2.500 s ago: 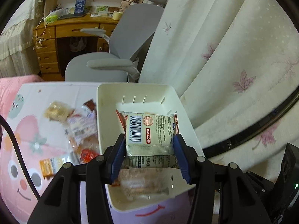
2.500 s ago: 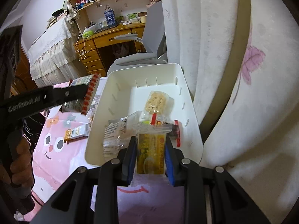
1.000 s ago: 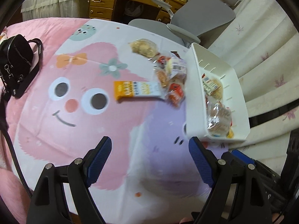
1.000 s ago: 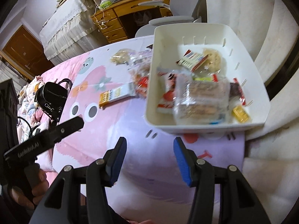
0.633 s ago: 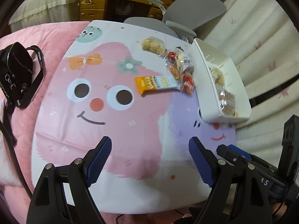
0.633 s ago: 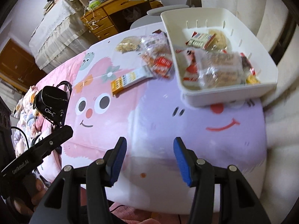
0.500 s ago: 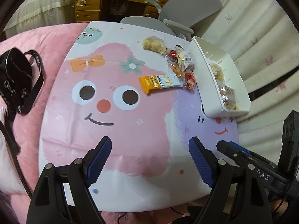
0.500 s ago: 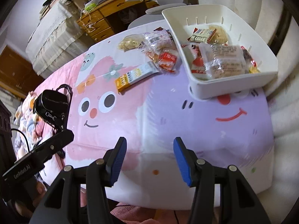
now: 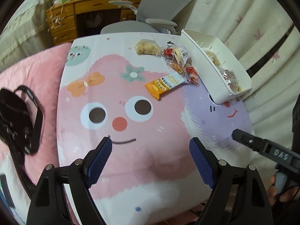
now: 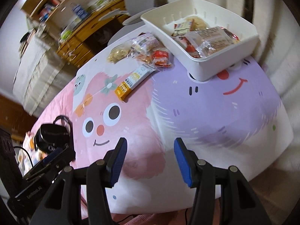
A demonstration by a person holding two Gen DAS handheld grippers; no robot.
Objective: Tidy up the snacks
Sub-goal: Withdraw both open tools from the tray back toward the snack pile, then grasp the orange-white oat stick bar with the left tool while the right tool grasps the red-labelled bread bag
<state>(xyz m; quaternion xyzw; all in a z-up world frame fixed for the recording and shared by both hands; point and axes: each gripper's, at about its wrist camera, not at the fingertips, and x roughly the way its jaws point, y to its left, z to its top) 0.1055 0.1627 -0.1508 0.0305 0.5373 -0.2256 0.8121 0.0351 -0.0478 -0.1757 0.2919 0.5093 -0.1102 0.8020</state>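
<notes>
— Both empty? The left gripper gapes wide, the right gripper narrower, nothing held.

— Yes. The orange bar and small packets lie beside the bin; I'd guess fetching the bar comes next.

Left gripper at lower centre of frame, jaws wide apart, nothing between them, above the cartoon-face tablecloth. White bin at upper right holds wrapped snacks. Just left of it: a cluster of small packets, a round pastry, an orange bar lying apart below. Black bag at left edge. Right gripper enters from lower right; opening not visible. Grey chair at top.
</notes>
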